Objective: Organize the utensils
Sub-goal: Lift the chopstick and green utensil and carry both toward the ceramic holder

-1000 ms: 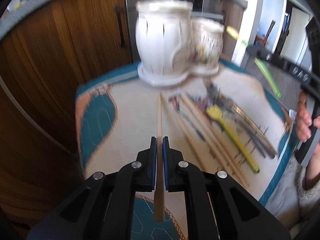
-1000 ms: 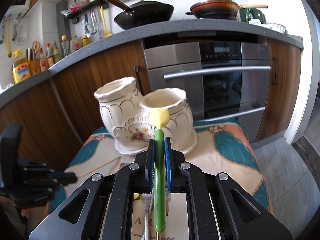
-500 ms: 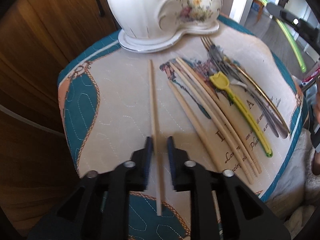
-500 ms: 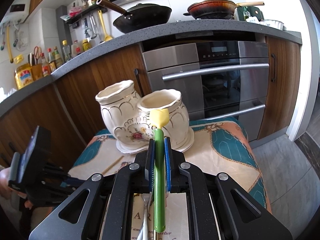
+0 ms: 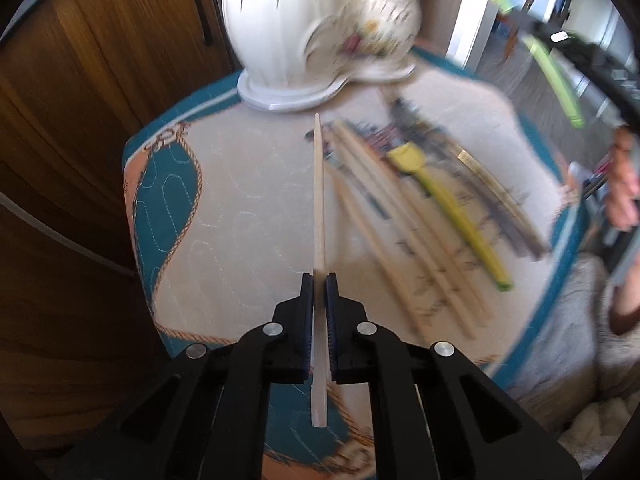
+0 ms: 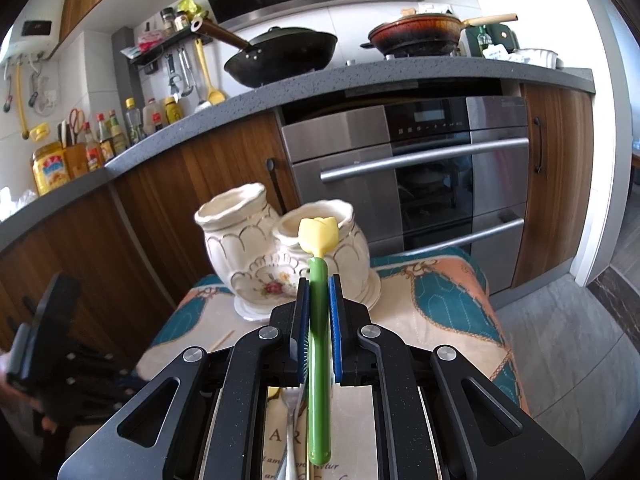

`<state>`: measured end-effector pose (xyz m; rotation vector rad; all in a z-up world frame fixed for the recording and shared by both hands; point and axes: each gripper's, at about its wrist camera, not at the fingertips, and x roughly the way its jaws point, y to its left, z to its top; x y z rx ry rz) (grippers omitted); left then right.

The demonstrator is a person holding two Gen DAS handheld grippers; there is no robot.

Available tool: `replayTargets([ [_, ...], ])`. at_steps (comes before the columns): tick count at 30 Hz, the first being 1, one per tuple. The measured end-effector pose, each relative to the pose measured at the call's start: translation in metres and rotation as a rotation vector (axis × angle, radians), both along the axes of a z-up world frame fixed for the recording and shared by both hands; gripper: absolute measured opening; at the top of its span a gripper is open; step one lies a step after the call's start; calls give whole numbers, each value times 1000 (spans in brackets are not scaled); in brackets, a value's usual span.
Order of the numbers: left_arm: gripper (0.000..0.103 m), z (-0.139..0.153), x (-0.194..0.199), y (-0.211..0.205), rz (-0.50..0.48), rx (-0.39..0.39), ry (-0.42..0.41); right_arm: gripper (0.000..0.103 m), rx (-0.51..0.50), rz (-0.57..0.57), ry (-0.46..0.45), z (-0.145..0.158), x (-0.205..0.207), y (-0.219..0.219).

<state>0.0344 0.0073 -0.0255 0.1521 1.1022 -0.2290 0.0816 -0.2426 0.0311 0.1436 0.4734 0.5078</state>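
The left gripper [image 5: 319,280], its jaws just closed again, clamps a chopstick [image 5: 318,200], the right gripper [image 6: 319,280] clamps a green-handled utensil [image 6: 319,360], both probably bound for the ceramic holder [image 6: 280,256].

Bare cloth [image 5: 248,200] left of utensil pile [image 5: 432,216] passable; ceramic holder [image 5: 320,32] blocks far edge.

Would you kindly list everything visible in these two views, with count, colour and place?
chopstick: one, pale wood, in left gripper
loose chopsticks: several, pale wood, on cloth
green spatula: one, yellow head, in right gripper
yellow spatula: one, on cloth
metal cutlery: blurred, count unclear
ceramic holder: one, cream, twin pots, far end of cloth
cloth: one, teal and beige
oven: one, steel
pans: two, on counter
left gripper: black, shut
right gripper: black, shut
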Motion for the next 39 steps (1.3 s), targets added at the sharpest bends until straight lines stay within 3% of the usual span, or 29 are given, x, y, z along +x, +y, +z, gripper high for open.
replayTargets([
  [8,6,62,-7,-12,-64,-127,-271,10,44,-4,-78,35,24,14],
  [12,6,86,19,-17,-71,-174,-395,10,98,-6,-109,49,47,24],
  [19,6,109,82,1,51,-300,-558,10,251,29,-83,40,96,25],
  [23,6,129,108,8,111,-343,-652,10,285,32,-68,33,116,29],
  [29,6,136,134,4,154,-326,-740,11,296,21,-79,27,133,38],
  [33,6,123,147,2,160,-315,-732,10,263,8,-64,17,140,43],
  [39,6,105,136,4,152,-296,-715,11,194,-1,-52,5,143,54],
])
